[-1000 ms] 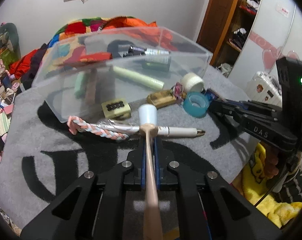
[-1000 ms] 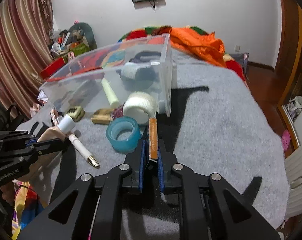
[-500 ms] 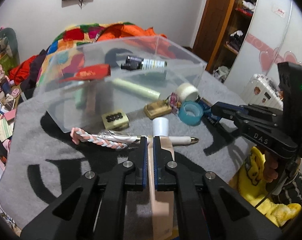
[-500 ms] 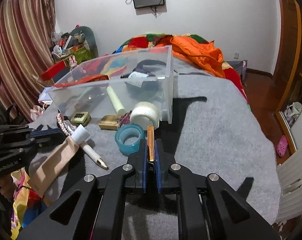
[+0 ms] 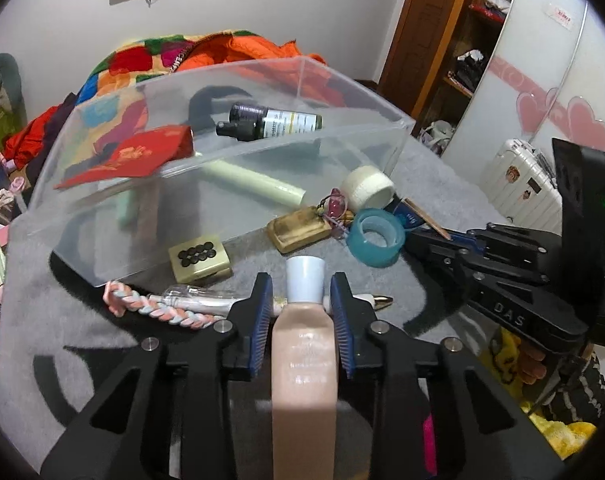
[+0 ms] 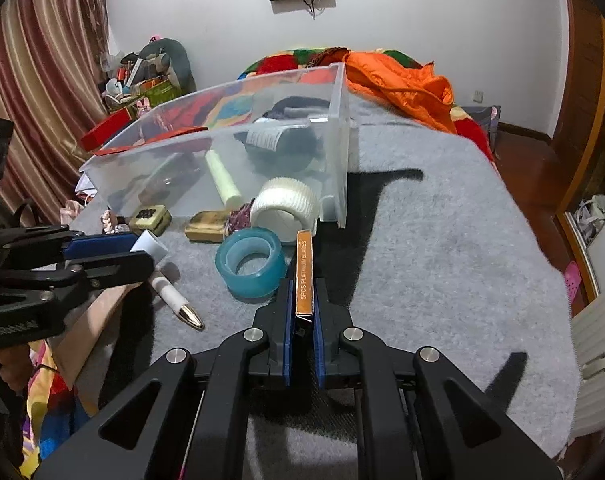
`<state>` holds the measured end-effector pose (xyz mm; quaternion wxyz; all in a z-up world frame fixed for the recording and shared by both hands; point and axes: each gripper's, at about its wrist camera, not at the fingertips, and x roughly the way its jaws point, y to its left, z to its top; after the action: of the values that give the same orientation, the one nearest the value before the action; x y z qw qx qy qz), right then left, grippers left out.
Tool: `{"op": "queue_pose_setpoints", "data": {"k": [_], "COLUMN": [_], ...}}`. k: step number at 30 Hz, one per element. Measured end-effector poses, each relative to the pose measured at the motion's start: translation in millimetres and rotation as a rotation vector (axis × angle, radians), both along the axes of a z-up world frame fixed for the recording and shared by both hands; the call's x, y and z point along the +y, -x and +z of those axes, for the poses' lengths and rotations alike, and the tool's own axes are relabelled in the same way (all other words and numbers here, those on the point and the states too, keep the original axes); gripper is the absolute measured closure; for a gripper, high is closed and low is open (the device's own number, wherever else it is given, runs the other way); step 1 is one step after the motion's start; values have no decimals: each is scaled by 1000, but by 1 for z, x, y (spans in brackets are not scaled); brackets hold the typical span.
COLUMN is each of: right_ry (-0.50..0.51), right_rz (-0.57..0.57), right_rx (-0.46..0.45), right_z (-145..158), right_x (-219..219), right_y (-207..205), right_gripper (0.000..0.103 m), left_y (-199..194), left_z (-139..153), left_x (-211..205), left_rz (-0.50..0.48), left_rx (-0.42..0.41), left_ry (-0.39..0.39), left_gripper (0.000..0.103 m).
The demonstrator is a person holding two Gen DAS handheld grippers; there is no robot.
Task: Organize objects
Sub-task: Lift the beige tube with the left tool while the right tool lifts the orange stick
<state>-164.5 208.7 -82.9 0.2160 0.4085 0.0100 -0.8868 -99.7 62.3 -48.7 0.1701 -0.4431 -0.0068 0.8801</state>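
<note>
My left gripper [image 5: 301, 296] is shut on a beige tube [image 5: 304, 344] with a white cap, held flat-side up above the grey blanket. My right gripper [image 6: 303, 302] is shut on a thin orange blade pack [image 6: 303, 268], also seen in the left wrist view [image 5: 424, 216]. A clear plastic bin [image 5: 222, 148] [image 6: 238, 152] lies ahead, holding a dark bottle [image 5: 270, 122], a red envelope [image 5: 142, 154] and a pale green tube [image 5: 254, 184].
On the blanket in front of the bin lie a blue tape roll [image 5: 376, 236] [image 6: 252, 260], a white tape roll [image 6: 284, 206], a wooden block [image 5: 298, 230], a small green case [image 5: 198, 258], a braided band [image 5: 158, 310] and a white pen [image 6: 174, 300].
The left jaws now stand wider around the tube, which has turned from edge-on to flat-side up. Both grippers have risen a little; the right still holds the blade pack.
</note>
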Motion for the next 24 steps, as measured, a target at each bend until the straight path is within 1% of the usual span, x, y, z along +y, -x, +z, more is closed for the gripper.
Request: {"op": "queue_pose_setpoints", "data": {"k": [2,3,8,11,21,24], "right_ry": [12,21,37,54,87,92], "right_rz": [-1,-4,-16,-22,-10,-2], "right_rx": [-2,0,21,45,143,166], "right_z": [-1,0,8,18,56,65], "right_x": [1,3,5,6,-1,-5], "right_y": [0,-1,-5,-8,-19,-22], "right_gripper": [95,95,96,96,96,96], "left_y": [3,5,3,-4,-25,-25], "left_z": [-3,-3,2,13,69,82], "left_x": [2,2,0,-6,-33,-39], "left_rz": [-4,-8,10,31,103,121], "left_rx": [-7,-9,16,45,189,221], "left_ry": [-1,-10,-7,-22,-68,-75], "left_gripper": [77,82,83,83,83,83]}}
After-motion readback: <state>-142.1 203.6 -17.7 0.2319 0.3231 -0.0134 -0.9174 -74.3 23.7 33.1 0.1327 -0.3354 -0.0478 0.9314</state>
